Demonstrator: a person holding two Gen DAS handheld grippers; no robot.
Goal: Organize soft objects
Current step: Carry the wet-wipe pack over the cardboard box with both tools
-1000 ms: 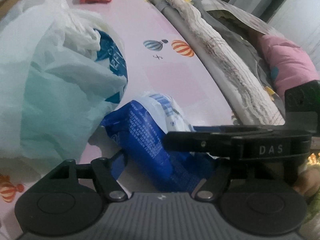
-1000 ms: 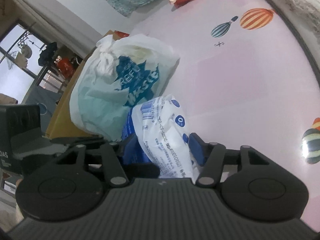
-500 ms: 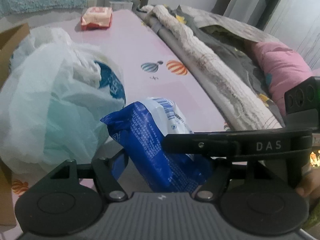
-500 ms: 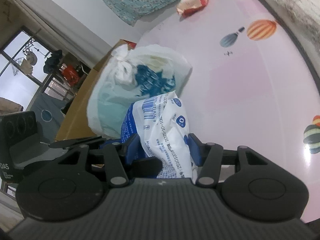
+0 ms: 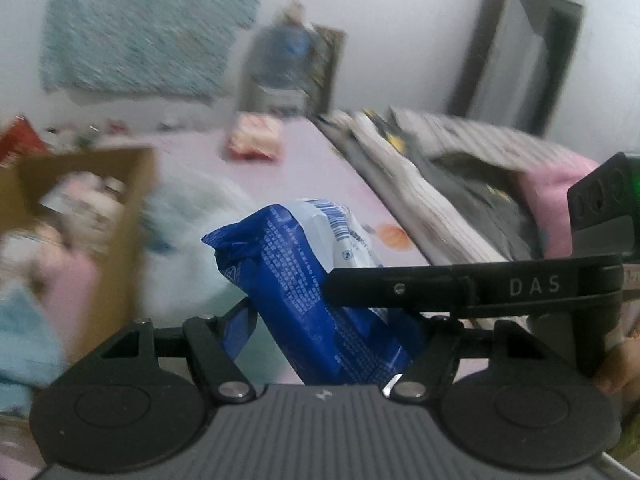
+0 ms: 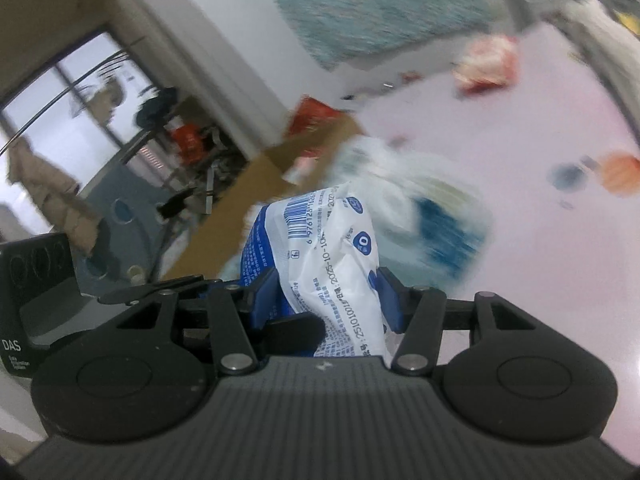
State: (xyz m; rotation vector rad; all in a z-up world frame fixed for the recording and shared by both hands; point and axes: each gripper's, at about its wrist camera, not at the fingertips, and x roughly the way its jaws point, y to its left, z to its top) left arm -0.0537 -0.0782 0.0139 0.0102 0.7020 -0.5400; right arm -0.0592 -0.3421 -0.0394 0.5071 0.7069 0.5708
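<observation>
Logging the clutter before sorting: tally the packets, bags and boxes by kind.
Blue-and-white packet: 1
Red-and-white packet: 1
White plastic bag: 1
Cardboard box: 1
Total: 4

- A teal rug (image 5: pixel 152 24) hangs on the wall behind the pink mat (image 5: pixel 312 176).
- A water jug (image 5: pixel 290 56) stands beyond the mat's far end.
- A window (image 6: pixel 60 112) lies left of the rug.
</observation>
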